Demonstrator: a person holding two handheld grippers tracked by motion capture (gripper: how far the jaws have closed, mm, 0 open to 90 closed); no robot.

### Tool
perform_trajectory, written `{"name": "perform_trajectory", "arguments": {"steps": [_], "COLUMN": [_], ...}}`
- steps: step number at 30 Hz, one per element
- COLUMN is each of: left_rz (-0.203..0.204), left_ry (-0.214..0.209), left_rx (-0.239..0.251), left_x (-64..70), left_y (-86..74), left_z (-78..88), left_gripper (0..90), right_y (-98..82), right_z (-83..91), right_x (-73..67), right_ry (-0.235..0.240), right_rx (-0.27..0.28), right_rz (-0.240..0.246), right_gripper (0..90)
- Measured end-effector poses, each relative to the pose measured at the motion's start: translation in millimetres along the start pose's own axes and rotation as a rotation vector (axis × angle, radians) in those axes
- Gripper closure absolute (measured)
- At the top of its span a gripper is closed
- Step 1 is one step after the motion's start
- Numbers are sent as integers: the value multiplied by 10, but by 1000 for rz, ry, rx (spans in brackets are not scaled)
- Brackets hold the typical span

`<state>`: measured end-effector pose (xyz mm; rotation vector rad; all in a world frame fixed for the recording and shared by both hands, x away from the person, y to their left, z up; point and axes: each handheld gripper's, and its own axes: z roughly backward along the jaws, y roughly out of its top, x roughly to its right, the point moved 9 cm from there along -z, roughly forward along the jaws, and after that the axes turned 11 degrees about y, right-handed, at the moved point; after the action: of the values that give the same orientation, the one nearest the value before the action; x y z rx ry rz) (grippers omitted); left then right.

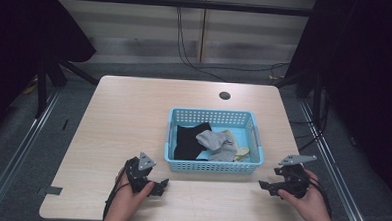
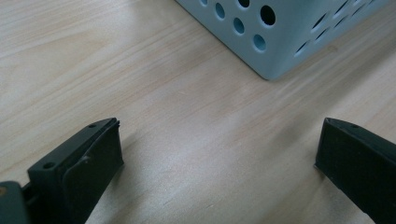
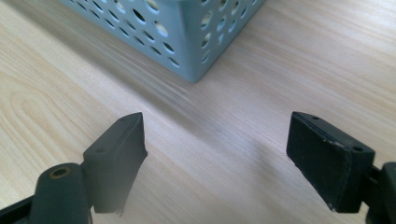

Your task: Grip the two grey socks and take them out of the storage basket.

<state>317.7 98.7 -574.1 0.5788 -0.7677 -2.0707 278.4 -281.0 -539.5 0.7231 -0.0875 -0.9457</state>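
Note:
A light blue perforated basket (image 1: 255,135) stands on the wooden table (image 1: 134,113), holding a black cloth (image 1: 188,139), a grey sock (image 1: 217,144) and a bit of yellow cloth (image 1: 242,153). My left gripper (image 1: 160,185) rests on the table at the front left of the basket, open, with bare wood between its jaws (image 2: 219,154); a basket corner (image 2: 275,51) lies just ahead. My right gripper (image 1: 265,186) sits at the front right, open and empty (image 3: 217,144), facing the basket's other front corner (image 3: 191,51).
A round cable hole (image 1: 224,95) is in the table behind the basket. Black frame posts and dark curtains flank the table. Cables hang down the back wall. The table's front edge lies just behind both hands.

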Motion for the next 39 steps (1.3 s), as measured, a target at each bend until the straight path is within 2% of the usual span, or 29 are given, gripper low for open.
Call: {"name": "perform_trajectory", "arguments": {"steps": [2,7,10,17,22,27,28,34,39], "left_rz": [0,1,0,-1,0,0,0,-3,-3], "left_ry": [0,1,-1,-3,-3,-2,-2,-2,-3], "left_rx": [0,-2,-1,-1,-1,-1,-1,-1,-1], "left_x": [0,0,0,2,2,2,2,0,0], "left_y": [0,-2,-1,0,0,-1,-1,-1,-1], "left_z": [0,1,0,0,0,0,0,0,0], "left_gripper": [0,0,0,0,0,0,0,0,0], "right_y": [14,69,153,446,681,854,939,1160,1302], "right_z": [39,124,185,296,333,289,239,97,-48], "right_x": [3,-45,-76,-130,-192,-225,-254,-292,-298], "right_ry": [-4,16,18,31,41,58,67,86,75], "right_rx": [-16,-64,-88,-129,-134,-140,-144,-149,-174], "right_rz": [12,8,32,70,104,125,123,138,150], "right_gripper": [195,198,199,208,216,221,224,232,233]}}
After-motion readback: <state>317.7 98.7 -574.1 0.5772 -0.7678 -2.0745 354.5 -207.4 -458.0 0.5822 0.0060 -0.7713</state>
